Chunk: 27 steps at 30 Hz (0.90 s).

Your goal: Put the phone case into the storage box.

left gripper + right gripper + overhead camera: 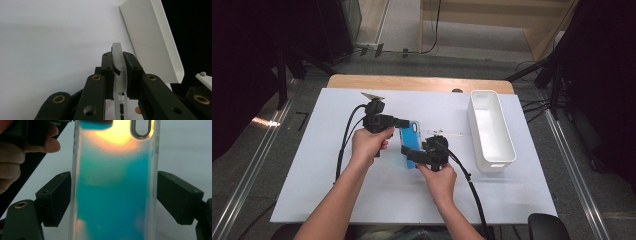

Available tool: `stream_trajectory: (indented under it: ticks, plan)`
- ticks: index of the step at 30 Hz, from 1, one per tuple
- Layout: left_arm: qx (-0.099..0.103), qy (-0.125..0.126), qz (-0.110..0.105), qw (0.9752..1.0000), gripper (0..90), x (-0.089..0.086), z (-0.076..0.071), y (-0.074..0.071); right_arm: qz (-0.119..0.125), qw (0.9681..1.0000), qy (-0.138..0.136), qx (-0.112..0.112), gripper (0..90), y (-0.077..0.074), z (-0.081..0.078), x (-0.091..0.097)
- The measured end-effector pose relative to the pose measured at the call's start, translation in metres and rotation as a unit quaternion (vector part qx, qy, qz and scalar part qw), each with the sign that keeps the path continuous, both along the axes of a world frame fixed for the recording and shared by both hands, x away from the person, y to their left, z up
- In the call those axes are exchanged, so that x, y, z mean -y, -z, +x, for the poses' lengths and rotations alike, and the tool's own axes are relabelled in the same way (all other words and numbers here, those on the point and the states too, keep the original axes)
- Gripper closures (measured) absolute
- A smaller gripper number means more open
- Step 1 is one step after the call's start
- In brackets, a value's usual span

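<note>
Hands hold a blue phone [411, 142] in its clear case [75, 170] just above the white-covered bench [337, 195], near its middle. The left gripper [404, 121] pinches the case's thin edge [119, 62] between its fingers, likely to peel it away. The right gripper [408, 151] straddles the phone's width, one finger [53, 197] touching the case, the other [178, 195] seeming slightly apart, apparently steadying it. A white bin [504, 150] waits to the right.
</note>
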<state>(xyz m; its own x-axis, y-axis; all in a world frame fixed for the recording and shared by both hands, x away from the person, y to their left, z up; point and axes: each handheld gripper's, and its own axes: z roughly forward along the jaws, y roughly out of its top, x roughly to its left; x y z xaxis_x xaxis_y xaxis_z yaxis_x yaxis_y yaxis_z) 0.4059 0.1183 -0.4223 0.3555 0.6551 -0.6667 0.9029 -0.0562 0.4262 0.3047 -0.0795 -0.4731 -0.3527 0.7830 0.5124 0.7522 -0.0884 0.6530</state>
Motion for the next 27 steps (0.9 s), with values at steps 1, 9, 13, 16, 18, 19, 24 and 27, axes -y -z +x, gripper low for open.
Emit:
stream_trajectory:
  ticks: [1, 9, 13, 16, 18, 19, 24, 27]
  plan:
    - [-0.002, 0.0, -0.003, 1.0, 79.8, -0.001, 0.0, 0.0, -0.001, 1.0, -0.001, 0.001, 14.6, 0.0, 0.0, 0.0]
    - [-0.002, -0.002, -0.016, 0.9999, 79.9, -0.004, 0.0, 0.0, -0.006, 0.9999, -0.01, 0.005, 14.2, 0.0, 0.002, -0.001]
    - [0.003, -0.001, -0.013, 0.9999, 79.8, -0.004, -0.001, -0.002, -0.006, 0.9999, -0.014, 0.005, 13.8, -0.002, 0.003, -0.001]
    - [0.006, -0.002, -0.013, 0.9999, 79.8, -0.004, -0.001, -0.002, 0.01, 0.9994, -0.034, 0.004, 3.7, -0.005, 0.004, 0.001]
    - [0.008, 0.001, -0.012, 0.9999, 79.9, -0.004, -0.001, -0.002, 0.01, 0.9987, -0.05, 0.004, 0.0, -0.008, 0.004, 0.003]
    - [0.01, 0.001, -0.013, 0.9999, 79.9, -0.005, -0.001, -0.003, 0.005, 0.9983, -0.058, 0.008, 0.0, -0.01, 0.005, 0.004]
    - [0.02, 0.005, -0.017, 0.9996, 79.8, -0.008, -0.001, -0.005, -0.009, 0.9954, -0.095, 0.005, 0.0, -0.014, 0.006, 0.009]
    - [0.029, 0.006, -0.019, 0.9994, 79.8, -0.011, -0.001, -0.008, -0.019, 0.9944, -0.104, 0.013, 0.0, -0.016, 0.007, 0.014]
